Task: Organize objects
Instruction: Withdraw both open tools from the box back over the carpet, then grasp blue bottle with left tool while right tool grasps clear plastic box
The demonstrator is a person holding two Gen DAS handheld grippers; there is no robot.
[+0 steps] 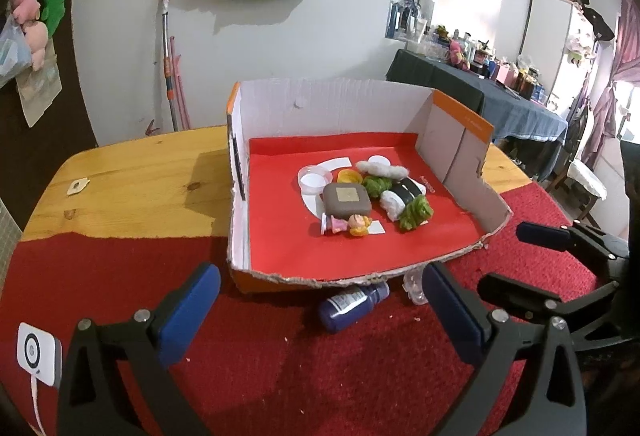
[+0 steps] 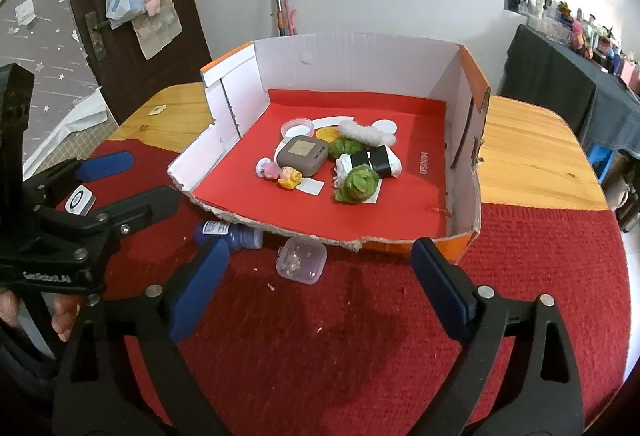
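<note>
An open cardboard box with a red floor holds a grey square case, a small doll figure, green and white plush pieces and a clear round lid. A dark blue bottle lies on the red cloth before the box, next to a small clear plastic case. My left gripper is open, facing the bottle. My right gripper is open, facing the clear case.
A white square device with a cable lies on the cloth at the left. The wooden table carries a small tag. Each gripper shows in the other's view: the right, the left.
</note>
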